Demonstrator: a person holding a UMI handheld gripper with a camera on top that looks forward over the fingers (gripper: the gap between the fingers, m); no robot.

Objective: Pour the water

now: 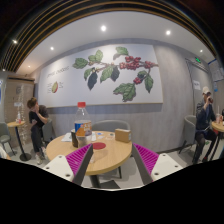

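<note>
While the bottle (81, 120) stands beyond on the round table (100, 155), jaws apart, empty.

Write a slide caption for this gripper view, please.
Open gripper approaching a round wooden table holding a bottle and box, leaf mural behind.

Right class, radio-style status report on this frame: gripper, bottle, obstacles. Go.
Gripper open, empty. Bottle upright on round table, beyond the fingers. Brown box beside it; path ahead unobstructed.
</note>
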